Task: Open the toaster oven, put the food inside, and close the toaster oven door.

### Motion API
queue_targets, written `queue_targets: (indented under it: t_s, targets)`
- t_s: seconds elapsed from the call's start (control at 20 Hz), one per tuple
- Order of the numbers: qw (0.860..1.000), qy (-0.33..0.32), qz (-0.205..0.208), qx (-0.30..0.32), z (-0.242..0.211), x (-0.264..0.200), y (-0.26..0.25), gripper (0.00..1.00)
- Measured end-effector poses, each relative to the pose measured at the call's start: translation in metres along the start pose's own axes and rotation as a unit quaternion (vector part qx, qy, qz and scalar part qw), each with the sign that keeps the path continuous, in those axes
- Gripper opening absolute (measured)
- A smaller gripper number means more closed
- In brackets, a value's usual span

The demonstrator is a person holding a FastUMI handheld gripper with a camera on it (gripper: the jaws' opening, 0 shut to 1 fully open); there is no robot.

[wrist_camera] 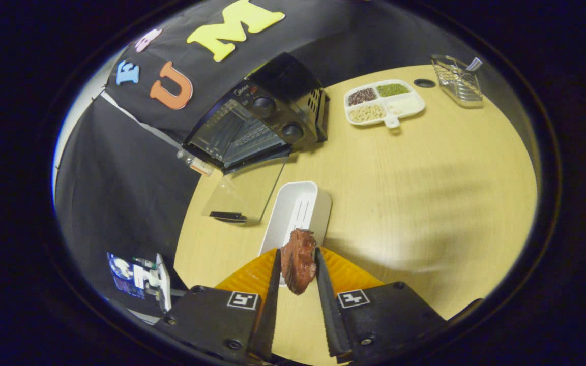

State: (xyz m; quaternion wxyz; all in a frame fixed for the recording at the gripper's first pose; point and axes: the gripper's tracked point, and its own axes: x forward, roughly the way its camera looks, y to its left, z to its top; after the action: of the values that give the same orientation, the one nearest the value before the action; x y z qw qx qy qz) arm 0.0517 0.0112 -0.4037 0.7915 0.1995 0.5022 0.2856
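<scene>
The gripper (297,264) clamps the piece of meat (298,260) between both fingers, above the near end of the white tray (298,208). Beyond the tray stands the toaster oven (257,122), its glass door (244,195) dropped open.

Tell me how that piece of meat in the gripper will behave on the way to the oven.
The meat looks lumpy and glossy, so it may be slippery. The gripper pinches it from both sides and it holds its shape, so probably fairly firm. Its lower end hangs below the fingers unsupported; it could swing or slip.
</scene>
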Motion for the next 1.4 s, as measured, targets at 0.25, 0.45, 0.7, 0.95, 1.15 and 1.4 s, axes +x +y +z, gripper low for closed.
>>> queue_targets:
  t_s: [0.25,0.45,0.7,0.95,1.15,1.4]
  targets:
    - [0.999,0.013,0.015,0.026,0.002,0.001,-0.002,0.19]
    - [0.999,-0.018,0.018,0.023,0.025,-0.015,0.014,0.17]
    - [0.996,-0.073,0.038,0.041,0.057,-0.025,0.064,0.16]
    - [0.987,-0.142,0.042,0.070,0.082,0.007,0.111,0.16]
    - [0.974,-0.194,0.052,0.110,0.106,0.053,0.140,0.17]
    - [0.938,-0.288,0.051,0.185,0.144,0.108,0.155,0.16]
